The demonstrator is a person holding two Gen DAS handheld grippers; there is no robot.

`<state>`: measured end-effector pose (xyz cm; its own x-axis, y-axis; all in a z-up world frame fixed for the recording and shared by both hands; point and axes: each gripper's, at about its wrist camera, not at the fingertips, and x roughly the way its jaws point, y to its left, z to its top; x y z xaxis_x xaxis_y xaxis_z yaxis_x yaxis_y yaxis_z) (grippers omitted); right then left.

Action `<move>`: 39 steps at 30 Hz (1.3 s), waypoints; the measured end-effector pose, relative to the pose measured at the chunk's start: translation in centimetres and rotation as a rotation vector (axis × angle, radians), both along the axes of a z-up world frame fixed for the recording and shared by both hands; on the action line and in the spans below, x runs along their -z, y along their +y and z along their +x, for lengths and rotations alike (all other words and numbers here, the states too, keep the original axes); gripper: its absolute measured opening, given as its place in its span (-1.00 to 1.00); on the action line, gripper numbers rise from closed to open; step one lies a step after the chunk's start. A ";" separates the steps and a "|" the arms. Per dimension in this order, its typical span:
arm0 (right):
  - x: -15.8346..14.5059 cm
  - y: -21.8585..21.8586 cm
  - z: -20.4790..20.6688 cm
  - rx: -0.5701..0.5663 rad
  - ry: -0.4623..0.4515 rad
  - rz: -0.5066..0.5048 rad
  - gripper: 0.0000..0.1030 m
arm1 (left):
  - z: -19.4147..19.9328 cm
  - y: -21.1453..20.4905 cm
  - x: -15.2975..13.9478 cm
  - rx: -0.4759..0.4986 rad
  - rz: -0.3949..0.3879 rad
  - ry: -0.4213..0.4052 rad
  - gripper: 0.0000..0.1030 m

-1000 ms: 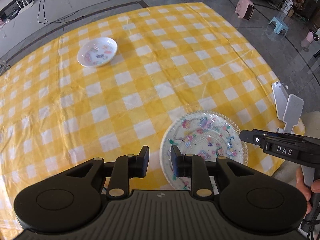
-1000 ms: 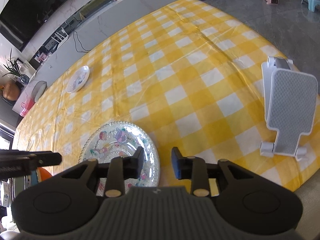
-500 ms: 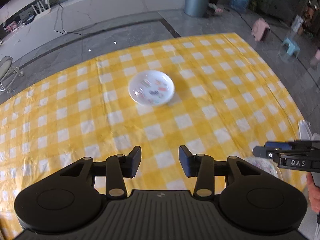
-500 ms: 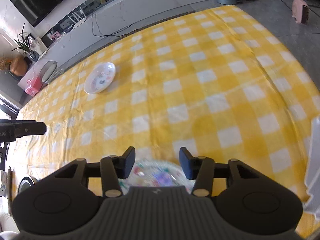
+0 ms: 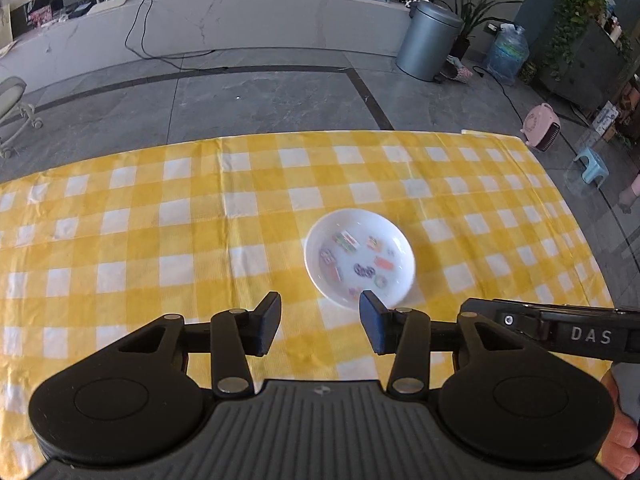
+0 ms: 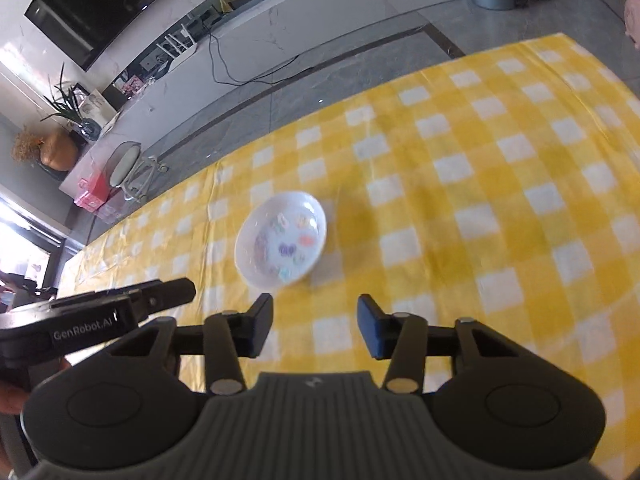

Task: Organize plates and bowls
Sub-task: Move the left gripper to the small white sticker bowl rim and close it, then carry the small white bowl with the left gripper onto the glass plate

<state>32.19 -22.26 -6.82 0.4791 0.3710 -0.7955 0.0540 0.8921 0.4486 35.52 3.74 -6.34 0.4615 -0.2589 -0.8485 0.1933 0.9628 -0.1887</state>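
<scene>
A small white bowl point(image 5: 360, 258) with coloured pictures inside sits on the yellow checked tablecloth point(image 5: 160, 240) near the table's far edge. My left gripper point(image 5: 319, 309) hovers just before the bowl's near rim, open, with nothing between its fingers. Its right fingertip point(image 5: 370, 312) overlaps the rim in the picture. In the right wrist view the bowl point(image 6: 280, 240) lies ahead and slightly left of my right gripper point(image 6: 315, 311). That gripper's jaws are closing with only cloth between them. No plate is in view.
The table's far edge point(image 5: 320, 136) drops to a grey tiled floor. A metal bin point(image 5: 430, 40), a pink box point(image 5: 542, 126) and a blue stool point(image 5: 592, 164) stand beyond. A person's hand point(image 5: 620, 440) shows at the lower right.
Both grippers have swept across the table toward the white bowl, which is now close in front. The patterned glass plate has dropped out of view. Both jaws stand wider than a second ago.
</scene>
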 end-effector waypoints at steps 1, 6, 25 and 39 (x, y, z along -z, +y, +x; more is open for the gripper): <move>0.4 0.2 0.9 0.009 0.009 0.002 -0.35 | 0.6 0.1 0.5 -0.012 -0.009 0.011 -0.11; 1.9 1.1 4.6 0.028 0.032 -0.005 -0.41 | 2.7 0.7 2.6 -0.073 -0.057 0.031 -0.29; 5.2 1.5 7.5 0.040 0.076 0.011 -0.99 | 4.2 1.0 5.1 -0.120 -0.122 0.094 -0.93; 0.9 -0.5 0.4 0.054 0.042 0.063 -1.00 | -2.4 -0.4 -0.4 -0.151 -0.143 0.108 -0.95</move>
<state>32.57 -22.74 -7.74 0.4665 0.3950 -0.7914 0.1215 0.8576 0.4997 33.08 3.30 -5.96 0.4129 -0.3154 -0.8544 0.0206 0.9411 -0.3375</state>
